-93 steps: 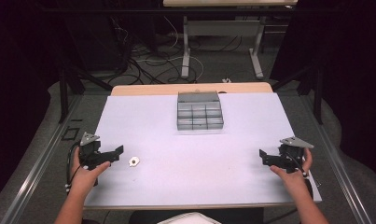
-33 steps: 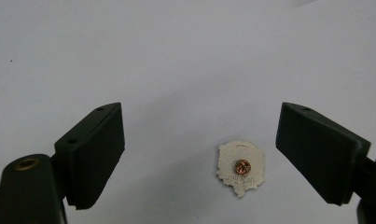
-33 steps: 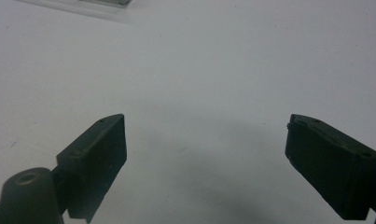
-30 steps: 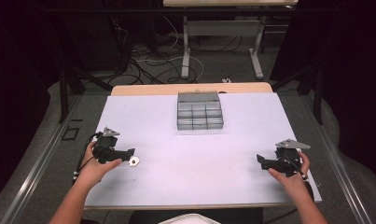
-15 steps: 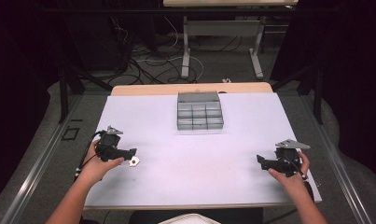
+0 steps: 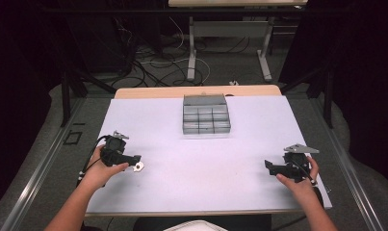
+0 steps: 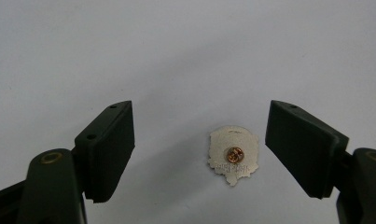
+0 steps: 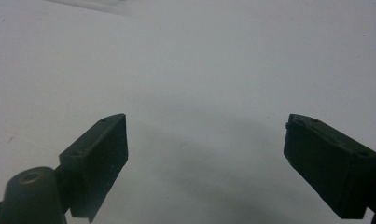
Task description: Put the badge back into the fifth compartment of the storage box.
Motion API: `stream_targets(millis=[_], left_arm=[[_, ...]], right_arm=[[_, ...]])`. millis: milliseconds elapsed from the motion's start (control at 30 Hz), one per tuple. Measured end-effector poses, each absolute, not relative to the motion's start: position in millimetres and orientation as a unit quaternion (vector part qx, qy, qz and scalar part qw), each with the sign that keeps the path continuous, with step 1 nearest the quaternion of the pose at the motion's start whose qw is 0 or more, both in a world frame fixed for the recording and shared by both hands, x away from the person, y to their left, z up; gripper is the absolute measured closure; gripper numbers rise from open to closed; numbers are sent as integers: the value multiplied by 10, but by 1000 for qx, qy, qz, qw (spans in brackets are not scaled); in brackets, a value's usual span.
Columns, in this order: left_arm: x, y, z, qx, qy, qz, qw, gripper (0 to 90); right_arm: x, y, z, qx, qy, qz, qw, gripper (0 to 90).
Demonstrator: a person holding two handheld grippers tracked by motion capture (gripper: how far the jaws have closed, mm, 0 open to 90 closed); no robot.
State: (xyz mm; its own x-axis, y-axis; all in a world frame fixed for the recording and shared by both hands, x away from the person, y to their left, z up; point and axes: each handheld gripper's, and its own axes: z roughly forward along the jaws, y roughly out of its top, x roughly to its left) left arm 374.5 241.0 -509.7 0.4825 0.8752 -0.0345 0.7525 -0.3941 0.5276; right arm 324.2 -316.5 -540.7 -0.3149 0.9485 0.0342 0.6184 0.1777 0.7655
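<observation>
A small silver pin badge (image 6: 139, 166) lies face down on the white table top (image 6: 201, 159), its copper clasp up in the left gripper view, badge (image 7: 233, 156). My left gripper (image 6: 134, 161) is open just left of it; in its own view the gripper (image 7: 199, 144) has the badge between its two jaws, nearer the right one, touching neither. My right gripper (image 6: 268, 167) is open near the table's right front; in its own view the gripper (image 8: 206, 154) has bare table between its jaws.
A clear plastic compartment box (image 6: 206, 114) with its lid open stands at the middle back of the table. The table's front edge runs just below both hands. Cables and desk legs lie on the floor beyond.
My left gripper has moved right from the table's left edge up to the badge, and now its jaws flank it. The right gripper has barely shifted.
</observation>
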Motion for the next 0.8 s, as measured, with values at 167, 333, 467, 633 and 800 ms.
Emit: stream_targets(millis=[167, 333, 467, 633, 800], left_arm=[[3751, 2388, -5126, 830, 492, 114, 238, 276], [3757, 2349, -5152, 838, 491, 91, 221, 297], [3766, 2327, -5167, 840, 490, 84, 215, 315], [3782, 2302, -5191, 840, 494, 79, 209, 331], [3810, 2283, -5208, 842, 496, 69, 202, 342]], right_arm=[[3245, -3167, -5412, 537, 731, 350, 234, 131], [3247, -3169, -5417, 538, 731, 350, 232, 131], [3250, -3166, -5421, 536, 732, 350, 231, 131], [3250, -3166, -5423, 537, 732, 350, 231, 131], [3251, -3168, -5425, 537, 733, 349, 230, 131]])
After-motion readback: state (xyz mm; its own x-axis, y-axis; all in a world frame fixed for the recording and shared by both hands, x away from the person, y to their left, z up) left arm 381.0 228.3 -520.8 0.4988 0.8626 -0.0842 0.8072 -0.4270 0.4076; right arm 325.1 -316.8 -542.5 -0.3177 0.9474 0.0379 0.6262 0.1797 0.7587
